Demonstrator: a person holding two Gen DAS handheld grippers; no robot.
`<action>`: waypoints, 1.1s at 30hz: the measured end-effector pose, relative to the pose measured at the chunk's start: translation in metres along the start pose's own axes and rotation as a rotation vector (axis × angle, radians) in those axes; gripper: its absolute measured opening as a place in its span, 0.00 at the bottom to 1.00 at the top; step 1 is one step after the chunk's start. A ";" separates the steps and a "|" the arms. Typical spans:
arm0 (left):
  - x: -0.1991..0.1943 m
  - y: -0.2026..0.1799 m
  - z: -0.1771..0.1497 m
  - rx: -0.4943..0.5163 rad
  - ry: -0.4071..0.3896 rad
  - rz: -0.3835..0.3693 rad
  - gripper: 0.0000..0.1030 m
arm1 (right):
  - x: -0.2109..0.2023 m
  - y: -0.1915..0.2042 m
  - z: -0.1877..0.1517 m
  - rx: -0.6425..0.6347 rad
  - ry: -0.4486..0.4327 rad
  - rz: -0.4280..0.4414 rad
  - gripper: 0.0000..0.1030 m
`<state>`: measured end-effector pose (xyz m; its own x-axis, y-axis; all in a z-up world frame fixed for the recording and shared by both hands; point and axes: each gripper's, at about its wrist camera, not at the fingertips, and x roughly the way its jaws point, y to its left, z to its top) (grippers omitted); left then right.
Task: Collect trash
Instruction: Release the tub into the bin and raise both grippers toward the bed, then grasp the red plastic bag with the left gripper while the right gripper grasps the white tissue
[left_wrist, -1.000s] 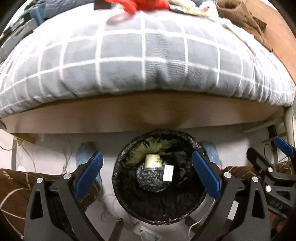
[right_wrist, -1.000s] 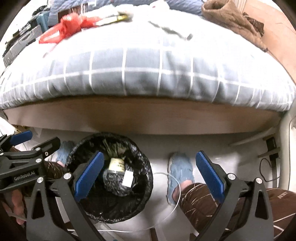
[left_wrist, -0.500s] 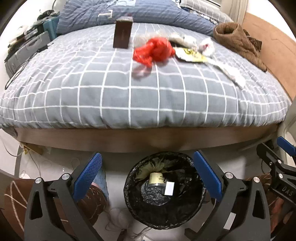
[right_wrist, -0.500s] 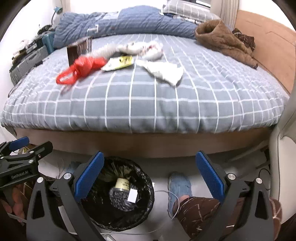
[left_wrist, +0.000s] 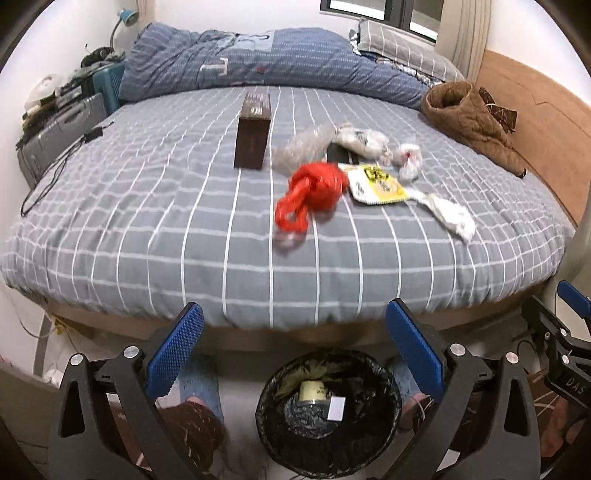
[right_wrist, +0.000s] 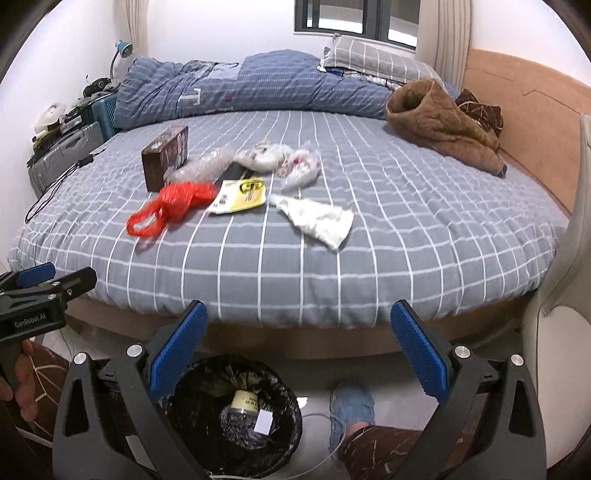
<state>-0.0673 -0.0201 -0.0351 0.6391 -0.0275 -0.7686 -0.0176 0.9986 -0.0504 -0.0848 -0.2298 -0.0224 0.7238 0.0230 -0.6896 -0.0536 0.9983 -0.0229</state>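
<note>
Gray bed (left_wrist: 184, 229): one red bag (left_wrist: 314, 194), one brown box (left_wrist: 253, 136), one yellow packet (left_wrist: 376, 184).

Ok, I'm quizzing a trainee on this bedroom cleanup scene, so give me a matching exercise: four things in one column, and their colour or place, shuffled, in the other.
Things:
1. plastic bag
2. box
3. trash bin
4. jacket

Descriptions:
a. on the floor, black liner, below the bed's edge
b. red, knotted, on the bed
c. brown and fuzzy, far right of the bed
d. dark brown, standing upright on the bed

Pairs: 1-b, 2-d, 3-a, 4-c
</note>
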 end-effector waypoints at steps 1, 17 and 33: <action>0.000 -0.001 0.004 0.002 -0.003 0.001 0.94 | 0.001 -0.002 0.005 0.002 -0.004 0.001 0.93; 0.054 -0.011 0.072 0.007 -0.007 -0.006 0.94 | 0.066 -0.019 0.070 0.010 -0.012 -0.001 0.90; 0.157 -0.019 0.115 0.028 0.038 -0.018 0.93 | 0.173 -0.035 0.087 0.048 0.105 0.001 0.77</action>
<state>0.1216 -0.0383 -0.0819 0.6093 -0.0463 -0.7916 0.0156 0.9988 -0.0463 0.1025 -0.2557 -0.0779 0.6478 0.0209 -0.7615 -0.0194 0.9998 0.0110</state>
